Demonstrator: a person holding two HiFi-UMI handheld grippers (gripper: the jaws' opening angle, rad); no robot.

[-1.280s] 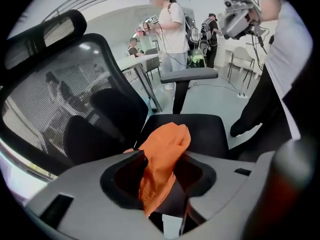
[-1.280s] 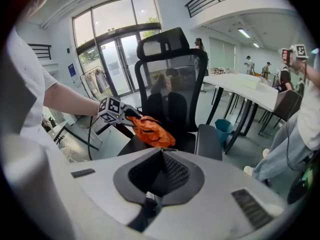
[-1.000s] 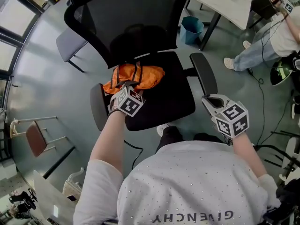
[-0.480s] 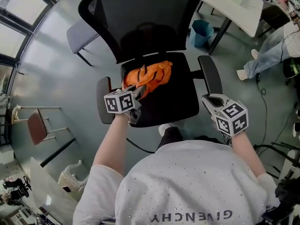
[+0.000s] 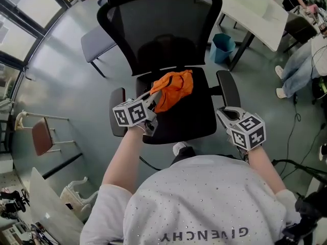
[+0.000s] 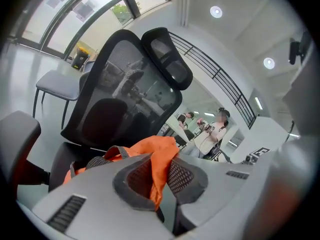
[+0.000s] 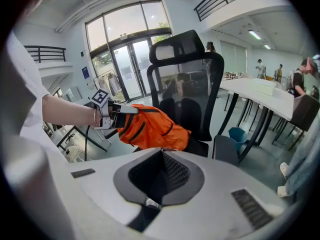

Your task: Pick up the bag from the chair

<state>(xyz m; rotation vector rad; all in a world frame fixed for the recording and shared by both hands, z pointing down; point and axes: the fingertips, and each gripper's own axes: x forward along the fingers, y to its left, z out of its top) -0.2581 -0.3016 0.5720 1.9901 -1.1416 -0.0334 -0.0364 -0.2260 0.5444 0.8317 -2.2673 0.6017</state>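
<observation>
An orange bag [image 5: 173,88] with dark straps hangs just above the seat of a black mesh office chair [image 5: 190,120]. My left gripper [image 5: 152,97] is shut on the bag's near edge, over the seat's left side. In the left gripper view the orange fabric [image 6: 156,160] is pinched between the pads. My right gripper [image 5: 225,114] is shut and holds nothing, by the chair's right armrest [image 5: 227,87]. From the right gripper view, the bag [image 7: 152,126] dangles from the left gripper [image 7: 114,115] in front of the chair's backrest [image 7: 192,84].
A blue bin [image 5: 225,47] stands under a white table [image 5: 255,6] at the back right. A grey chair [image 5: 97,42] is at the back left, a brown stool [image 5: 40,137] at the left. A seated person's legs [image 5: 299,70] and floor cables are at the right.
The left gripper has pulled the bag up off the seat, so it now hangs bunched from the jaws. The right gripper has barely moved.
</observation>
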